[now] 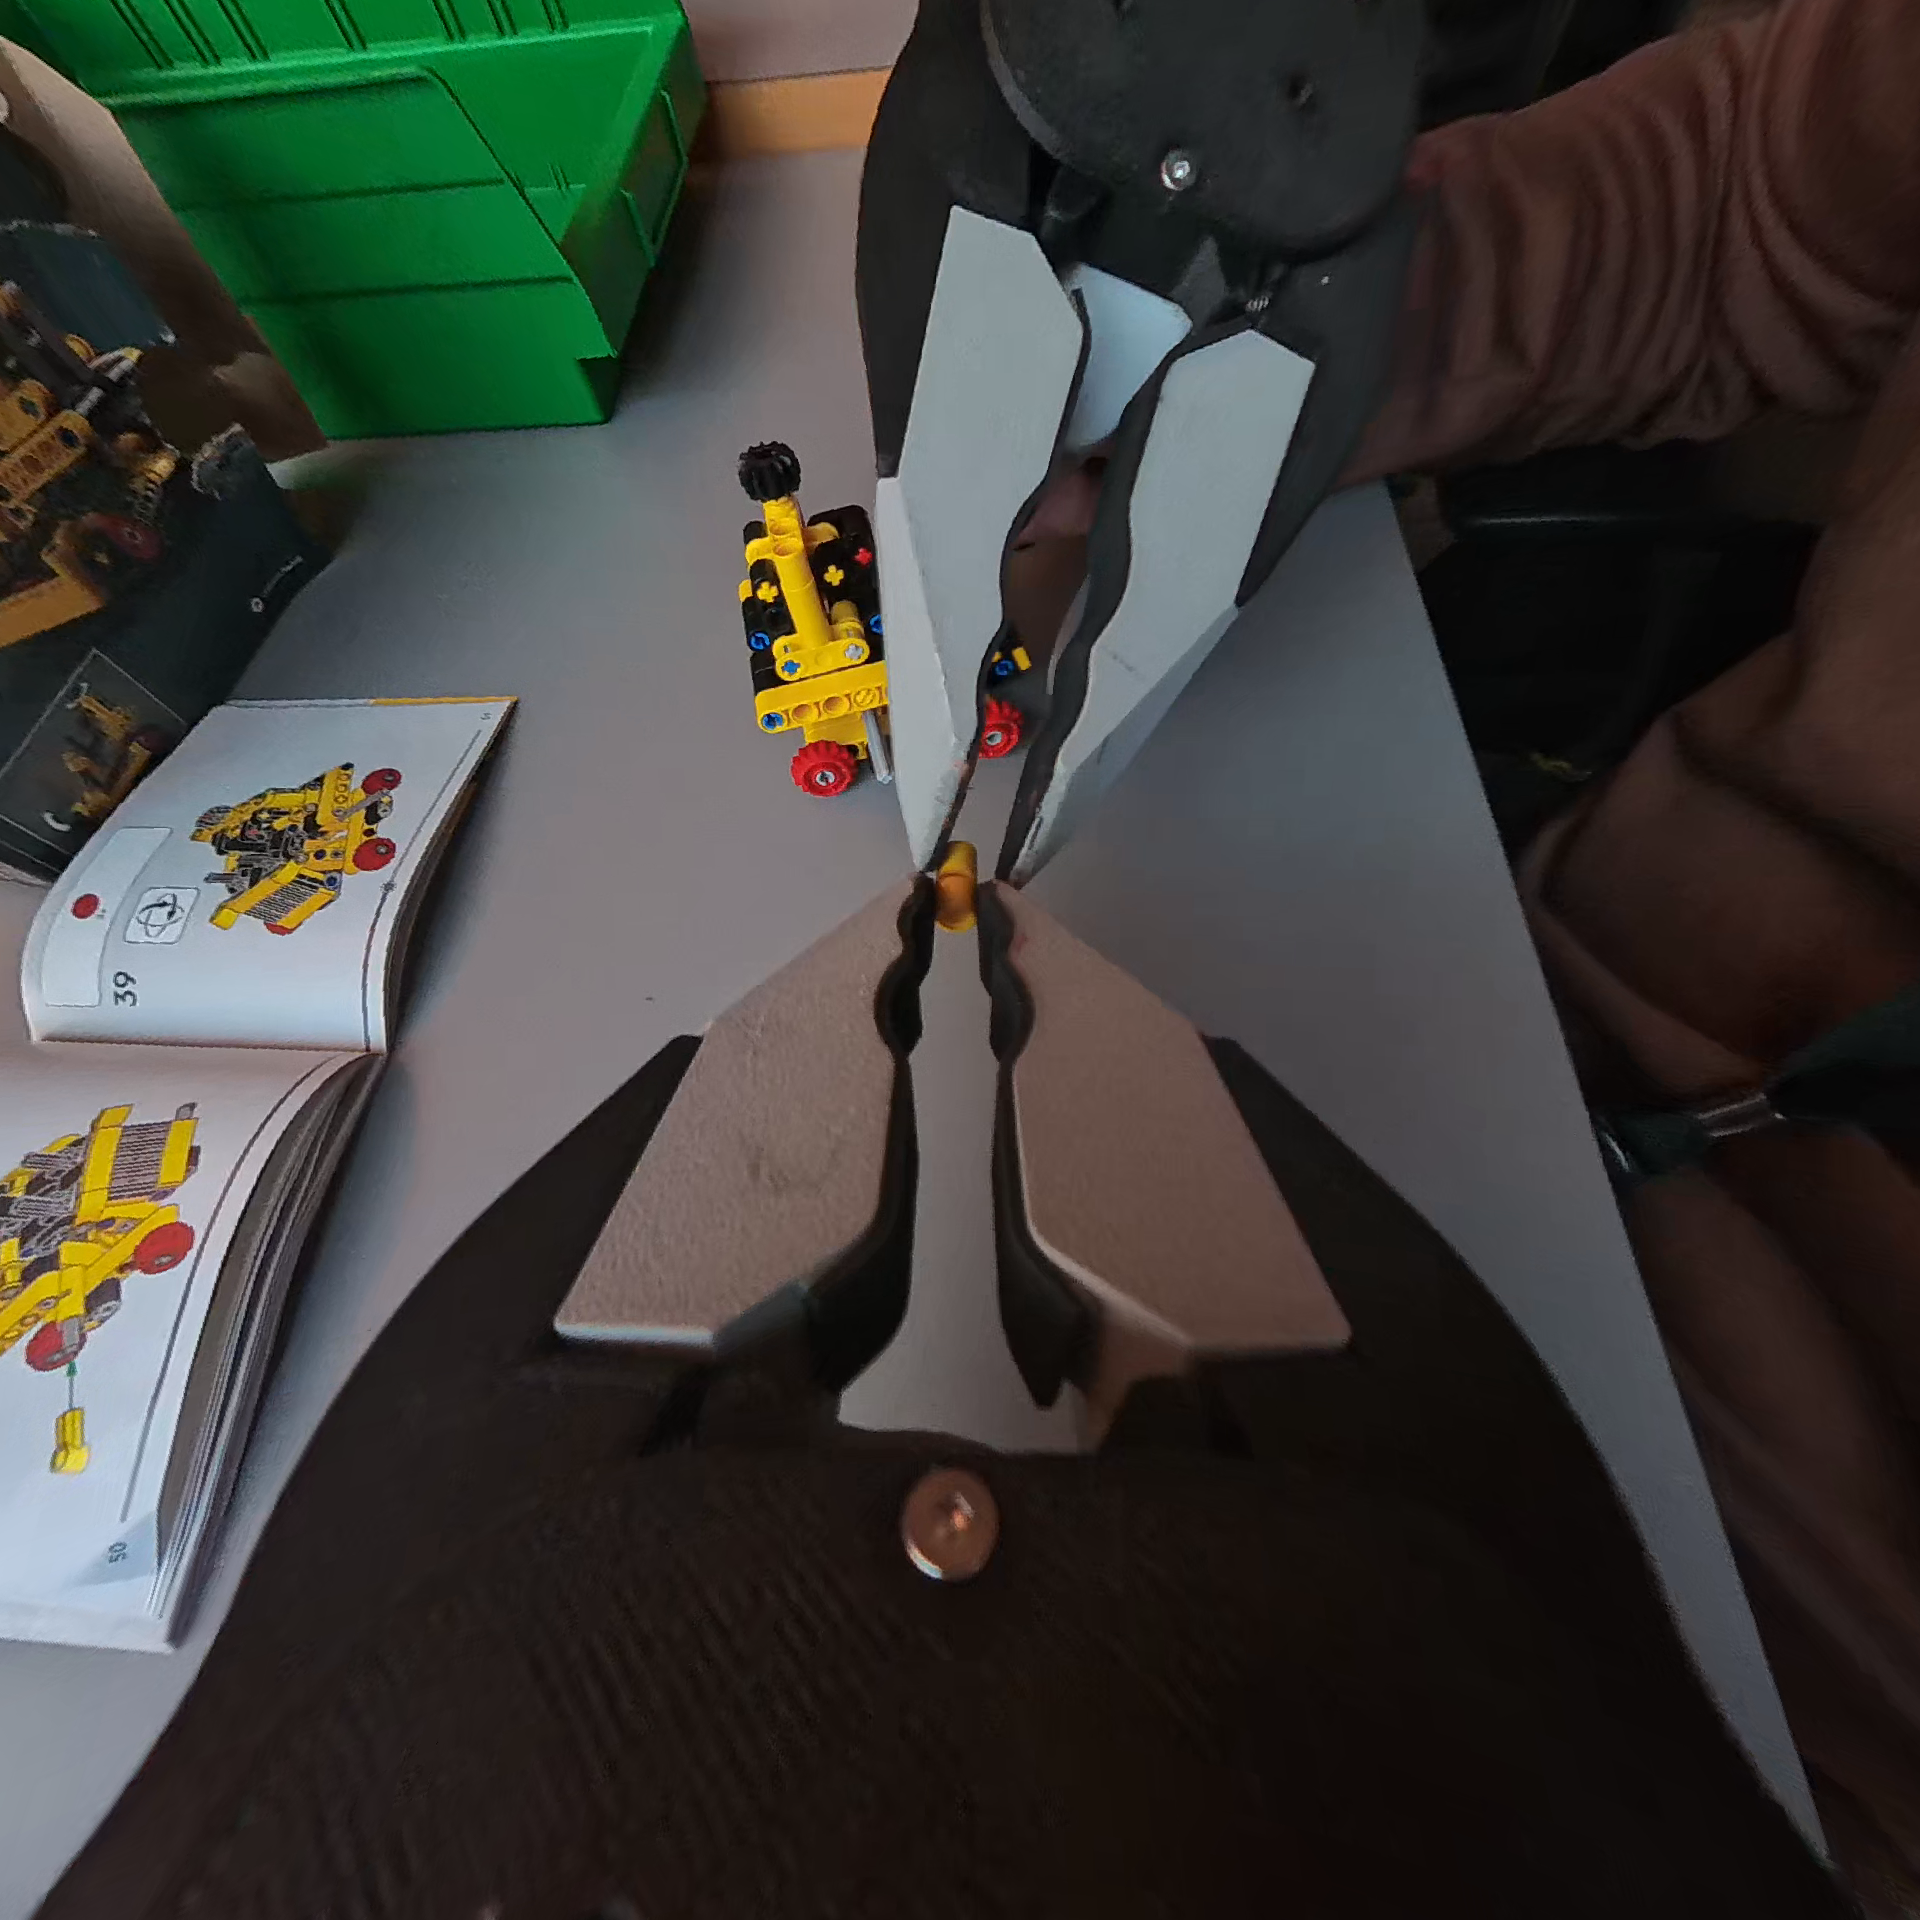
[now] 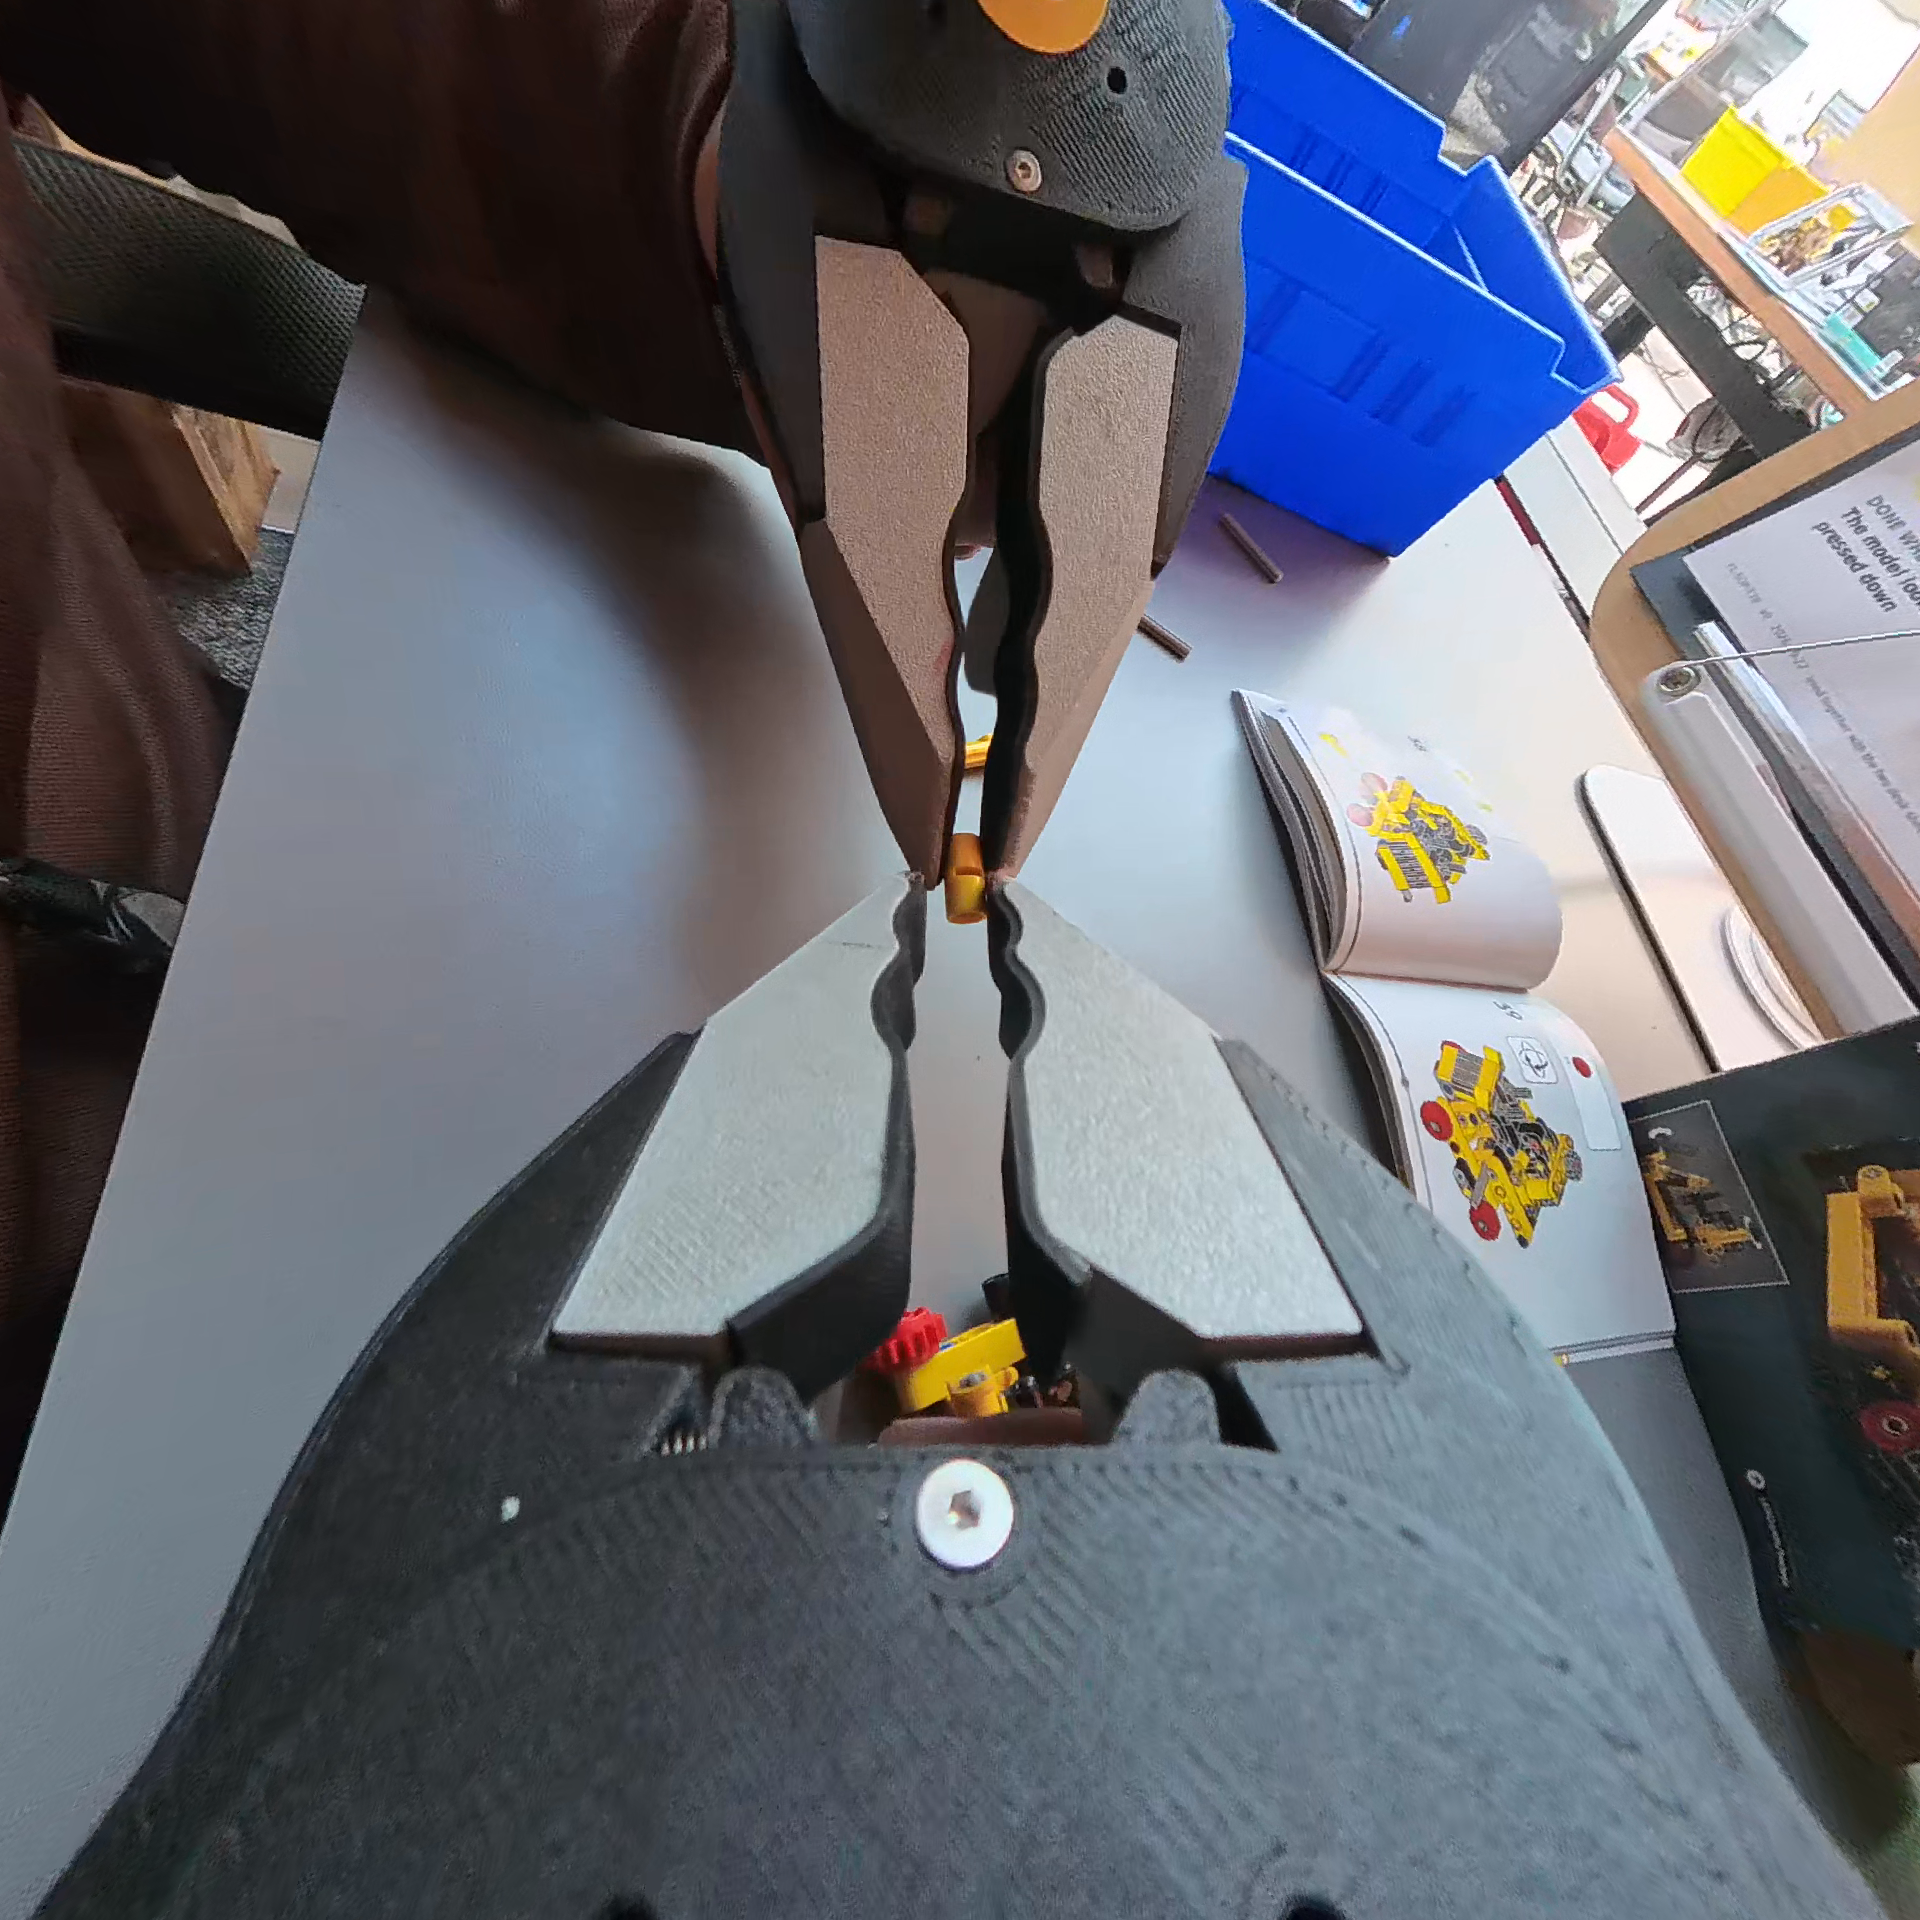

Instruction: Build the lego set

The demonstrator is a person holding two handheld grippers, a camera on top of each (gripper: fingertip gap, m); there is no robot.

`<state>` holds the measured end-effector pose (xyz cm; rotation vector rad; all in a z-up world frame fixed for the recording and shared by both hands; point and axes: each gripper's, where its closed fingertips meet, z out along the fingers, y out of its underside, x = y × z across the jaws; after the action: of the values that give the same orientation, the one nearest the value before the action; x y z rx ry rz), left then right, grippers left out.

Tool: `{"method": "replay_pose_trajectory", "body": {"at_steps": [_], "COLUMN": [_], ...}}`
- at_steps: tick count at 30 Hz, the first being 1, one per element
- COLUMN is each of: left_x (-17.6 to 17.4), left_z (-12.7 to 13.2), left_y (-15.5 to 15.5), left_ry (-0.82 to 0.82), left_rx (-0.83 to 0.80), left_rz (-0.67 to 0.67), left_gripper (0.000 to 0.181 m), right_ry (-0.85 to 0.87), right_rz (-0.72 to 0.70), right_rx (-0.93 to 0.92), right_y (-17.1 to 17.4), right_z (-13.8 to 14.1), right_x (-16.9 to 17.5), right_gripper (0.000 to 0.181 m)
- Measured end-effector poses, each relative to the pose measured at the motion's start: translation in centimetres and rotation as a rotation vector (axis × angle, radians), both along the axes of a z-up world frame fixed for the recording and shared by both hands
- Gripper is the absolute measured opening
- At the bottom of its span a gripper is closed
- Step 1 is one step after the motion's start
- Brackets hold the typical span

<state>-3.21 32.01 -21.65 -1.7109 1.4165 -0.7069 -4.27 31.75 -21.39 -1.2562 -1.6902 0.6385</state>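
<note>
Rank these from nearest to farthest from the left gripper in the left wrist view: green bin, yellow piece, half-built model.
1. Yellow piece: at the left gripper tips, pinched between its fingers and also met by the right gripper.
2. Half-built model: on the table just beyond, slightly left.
3. Green bin: far back, upper left.

The open booklet [image 1: 260,883] on the left of the table has small page numbers printed in its page corners. The dark box [image 1: 125,582] beside it has tiny print, too small to read. In the right wrist view, a white sheet of paper [image 2: 1829,582] on a board at the far right has lines of black print.
</note>
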Motion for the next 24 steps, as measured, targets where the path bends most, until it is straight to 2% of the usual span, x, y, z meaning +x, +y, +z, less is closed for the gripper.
{"method": "replay_pose_trajectory", "body": {"at_steps": [6, 24], "left_x": [0.07, 0.43], "left_z": [0.53, 0.92], "left_y": [0.13, -0.02], "left_ry": [-0.063, -0.111], "left_rx": [-0.071, -0.086], "left_rz": [0.012, 0.006], "left_gripper": [0.005, 0.005], "right_ry": [0.009, 0.017], "right_rz": [-0.014, -0.004], "right_rx": [-0.004, -0.01], "right_y": [0.29, 0.35], "right_z": [0.25, 0.57], "right_x": [0.14, 0.51], "right_gripper": [0.007, 0.004]}}
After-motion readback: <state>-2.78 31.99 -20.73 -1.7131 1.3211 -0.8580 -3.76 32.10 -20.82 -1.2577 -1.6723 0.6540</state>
